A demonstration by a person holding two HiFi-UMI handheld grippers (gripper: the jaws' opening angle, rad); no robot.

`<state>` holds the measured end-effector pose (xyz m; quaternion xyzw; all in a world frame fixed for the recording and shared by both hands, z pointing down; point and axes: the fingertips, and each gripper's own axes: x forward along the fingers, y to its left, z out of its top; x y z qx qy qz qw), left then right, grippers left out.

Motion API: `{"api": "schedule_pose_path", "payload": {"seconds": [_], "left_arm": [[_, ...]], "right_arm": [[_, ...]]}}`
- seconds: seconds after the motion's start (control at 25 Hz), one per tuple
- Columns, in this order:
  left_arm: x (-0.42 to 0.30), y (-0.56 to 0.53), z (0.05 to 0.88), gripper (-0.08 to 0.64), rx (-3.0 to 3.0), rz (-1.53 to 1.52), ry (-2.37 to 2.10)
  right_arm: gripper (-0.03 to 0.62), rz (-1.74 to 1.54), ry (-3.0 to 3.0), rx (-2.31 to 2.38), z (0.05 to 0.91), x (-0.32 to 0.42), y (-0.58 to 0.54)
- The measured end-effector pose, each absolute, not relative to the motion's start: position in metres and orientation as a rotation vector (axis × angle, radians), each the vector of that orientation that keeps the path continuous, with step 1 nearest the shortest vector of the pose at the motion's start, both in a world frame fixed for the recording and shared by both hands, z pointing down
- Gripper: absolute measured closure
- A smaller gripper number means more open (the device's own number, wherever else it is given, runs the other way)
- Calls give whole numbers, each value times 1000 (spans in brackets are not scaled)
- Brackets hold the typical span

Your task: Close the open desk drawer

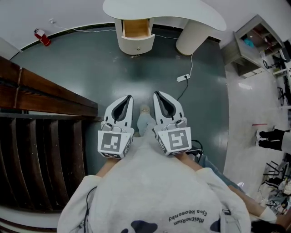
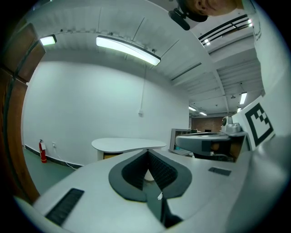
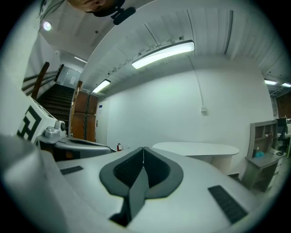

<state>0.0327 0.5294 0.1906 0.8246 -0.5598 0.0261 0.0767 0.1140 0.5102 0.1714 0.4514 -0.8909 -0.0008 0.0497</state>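
Observation:
The white desk (image 1: 163, 10) stands far ahead across the dark floor, on a drawer unit and a round pedestal (image 1: 193, 37). Its top drawer (image 1: 136, 28) is pulled out and shows a wooden inside. Both grippers are held close to my body, side by side, far short of the desk. The left gripper (image 1: 130, 97) is shut with nothing in it, and so is the right gripper (image 1: 156, 93). In the left gripper view the left gripper (image 2: 147, 150) points at the desk (image 2: 127, 144). In the right gripper view the right gripper (image 3: 143, 148) has the desk (image 3: 195, 148) ahead to its right.
A wooden staircase and railing (image 1: 45, 95) run along the left. A power strip (image 1: 183, 78) with a cable lies on the floor right of the path. A shelf unit (image 1: 254, 43) stands at the right, a red fire extinguisher (image 1: 42, 37) at the far left wall.

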Motion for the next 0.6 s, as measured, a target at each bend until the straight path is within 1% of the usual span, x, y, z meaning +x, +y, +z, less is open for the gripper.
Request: {"api": "schedule_pose_path", "payload": {"seconds": [0.28,0.6], "left_arm": [[21,481,195,551,2468,71,-1677],[40,402,195,551,2471,108,-1655]], "right_arm": [[574,9,-2717,1355,179,101,460],[575,20,-2714,1351,176,119,376]]}}
